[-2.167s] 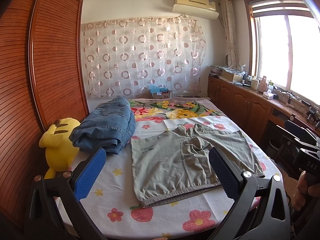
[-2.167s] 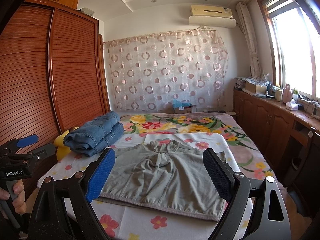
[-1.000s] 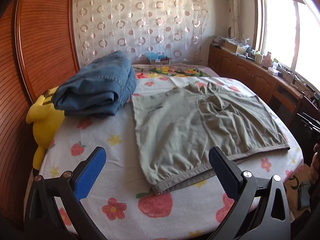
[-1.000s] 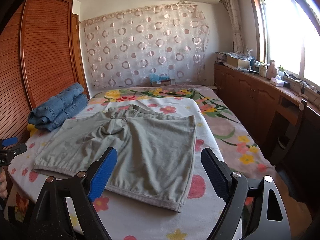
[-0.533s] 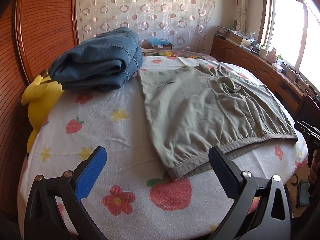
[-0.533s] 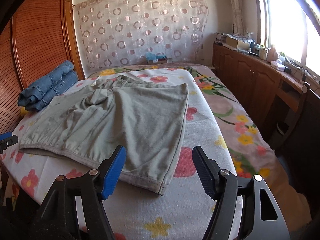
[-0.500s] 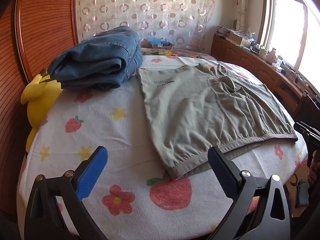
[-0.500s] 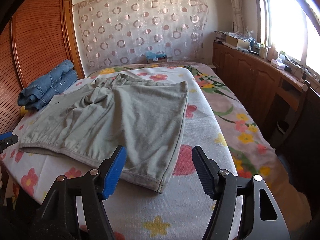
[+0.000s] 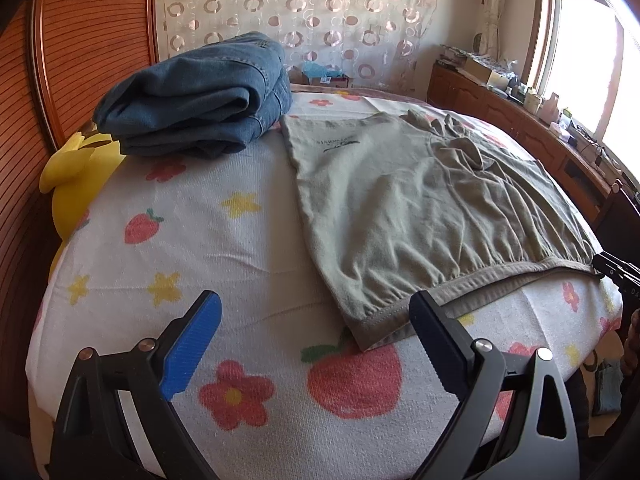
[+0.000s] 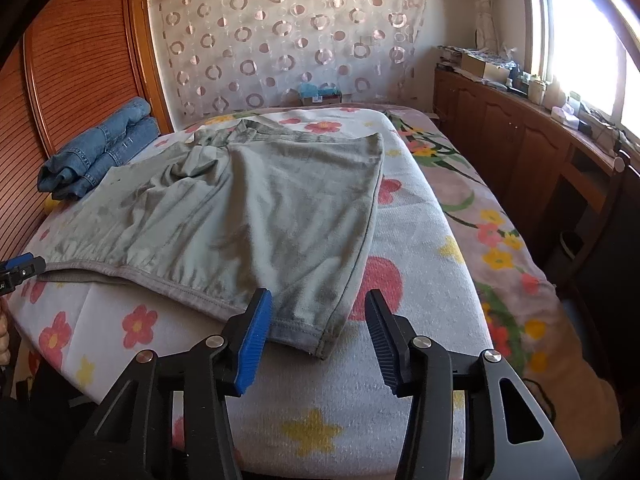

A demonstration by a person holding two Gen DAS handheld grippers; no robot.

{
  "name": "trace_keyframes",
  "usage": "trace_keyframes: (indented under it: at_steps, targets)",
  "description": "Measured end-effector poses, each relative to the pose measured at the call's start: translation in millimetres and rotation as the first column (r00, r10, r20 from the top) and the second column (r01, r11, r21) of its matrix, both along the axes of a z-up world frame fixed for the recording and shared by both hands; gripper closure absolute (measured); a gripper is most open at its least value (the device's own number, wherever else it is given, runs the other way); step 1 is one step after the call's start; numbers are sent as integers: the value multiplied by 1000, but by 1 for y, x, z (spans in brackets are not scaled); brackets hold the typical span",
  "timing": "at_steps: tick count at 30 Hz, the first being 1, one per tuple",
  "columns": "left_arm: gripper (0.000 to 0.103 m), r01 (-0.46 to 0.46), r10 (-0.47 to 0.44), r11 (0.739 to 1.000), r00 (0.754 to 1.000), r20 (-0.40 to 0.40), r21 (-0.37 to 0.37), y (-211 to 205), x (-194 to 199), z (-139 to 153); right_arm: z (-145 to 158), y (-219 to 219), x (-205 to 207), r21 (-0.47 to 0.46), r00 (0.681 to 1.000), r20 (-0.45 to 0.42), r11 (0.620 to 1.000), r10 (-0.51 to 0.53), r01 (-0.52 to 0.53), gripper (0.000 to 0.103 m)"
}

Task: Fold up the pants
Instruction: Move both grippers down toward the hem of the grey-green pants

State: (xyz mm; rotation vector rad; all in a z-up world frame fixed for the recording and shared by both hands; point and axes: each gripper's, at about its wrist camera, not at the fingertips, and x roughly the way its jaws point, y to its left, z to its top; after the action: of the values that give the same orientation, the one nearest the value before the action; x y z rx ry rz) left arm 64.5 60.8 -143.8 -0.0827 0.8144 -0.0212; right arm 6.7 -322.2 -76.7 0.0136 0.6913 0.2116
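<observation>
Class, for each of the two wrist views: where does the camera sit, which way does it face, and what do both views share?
Left wrist: behind the open left gripper, facing the grey shorts' near left waistband corner.
Right wrist: behind the open right gripper, facing their near right corner; the left gripper shows at far left.
Shared: shorts, folded jeans, curtain.

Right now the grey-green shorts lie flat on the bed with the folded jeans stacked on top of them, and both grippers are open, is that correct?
Not quite: the folded jeans lie beside the grey-green shorts, not on them, as the left wrist view shows. The shorts lie flat on the bed; left gripper and right gripper are open.
</observation>
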Motion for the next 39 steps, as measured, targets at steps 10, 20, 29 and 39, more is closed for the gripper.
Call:
trace_keyframes:
  at_steps: [10, 20, 29, 39]
  targets:
    - [7, 2, -2, 1000, 1000, -13, -3, 2, 0, -4, -1, -11, 3, 0, 1000, 19, 1000, 16, -16, 100]
    - [19, 24, -24, 999, 1000, -2, -47, 3, -2, -2, -5, -13, -1, -9, 1000, 18, 1000, 1, -1, 100]
    - [42, 39, -38, 998, 999, 11, -44, 0, -7, -1, 6, -6, 3, 10, 999, 41, 1000, 0, 0, 100]
    - [51, 60, -60, 998, 998, 12, 1, -7, -8, -1, -1, -4, 10, 16, 1000, 24, 1000, -12, 11, 75]
